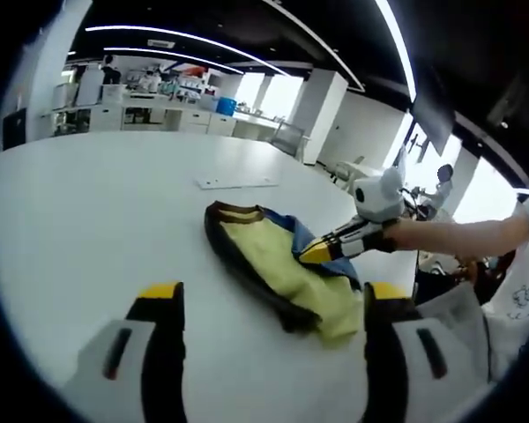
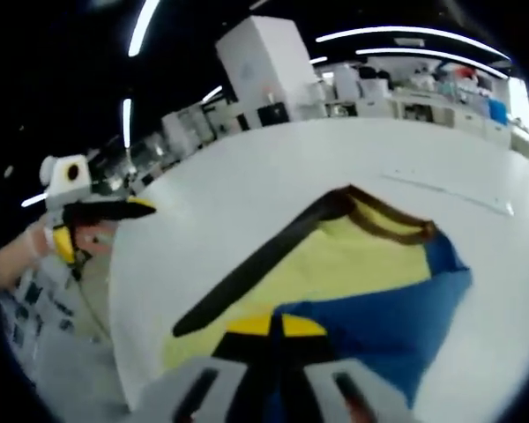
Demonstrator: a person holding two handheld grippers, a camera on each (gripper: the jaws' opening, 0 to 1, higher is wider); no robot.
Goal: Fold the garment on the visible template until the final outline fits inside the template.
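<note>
In the left gripper view, one garment lies crumpled on the white table, a yellow cloth with dark edging, a brown collar at its far end and a blue part along its right side. The left gripper rises from the near edge with its two yellow-tipped jaws spread wide apart, nothing between them, the garment lying just beyond the right jaw. The right gripper comes in from the right, held by a person's hand, and its yellow tips are together on the blue edge of the garment. One flat white sheet lies on the table beyond the garment, apart from it. Desks and shelves stand far off at the back of the room. In the right gripper view, the same single garment spreads across the table, its dark band running from the collar towards the near left. The right gripper has its jaws closed together, clamped on the garment where yellow meets blue. The left gripper shows at the far left beyond the table edge, and whether it is open cannot be told here.
</note>
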